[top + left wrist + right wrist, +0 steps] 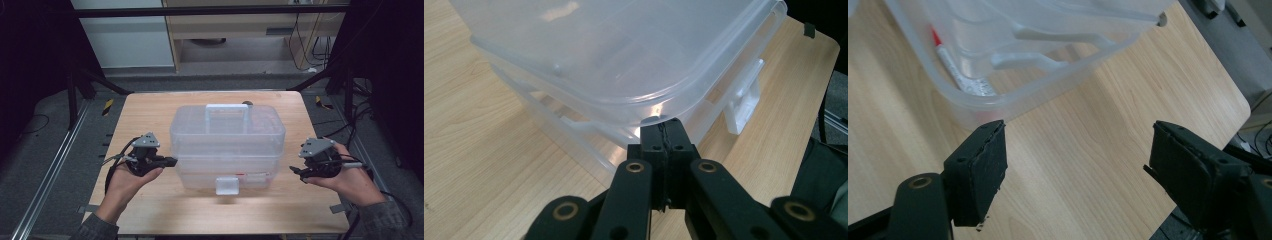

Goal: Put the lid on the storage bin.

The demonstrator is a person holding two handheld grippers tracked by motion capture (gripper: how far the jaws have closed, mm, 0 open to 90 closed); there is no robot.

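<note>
A clear plastic storage box [227,145] with a lid, a top handle [227,107] and a front latch [226,186] stands in the middle of the wooden table [150,115]. My left gripper [173,161] is at the box's left side, pointing at it. In the left gripper view it is shut with nothing between its jaws, and the left gripper [663,131] has its tips right at the lid's rim on a corner of the box [599,60]. My right gripper [295,171] is a little off the box's right side. This right gripper [1078,160] is open over bare wood, near the box [1048,60], which holds a red-capped pen [955,70].
A small dark object [247,103] lies behind the box. Bare wood runs along the table's front edge [225,227] and both sides. Beyond the table are a cabinet [240,30], floor cables [312,45] and dark frame struts [100,80].
</note>
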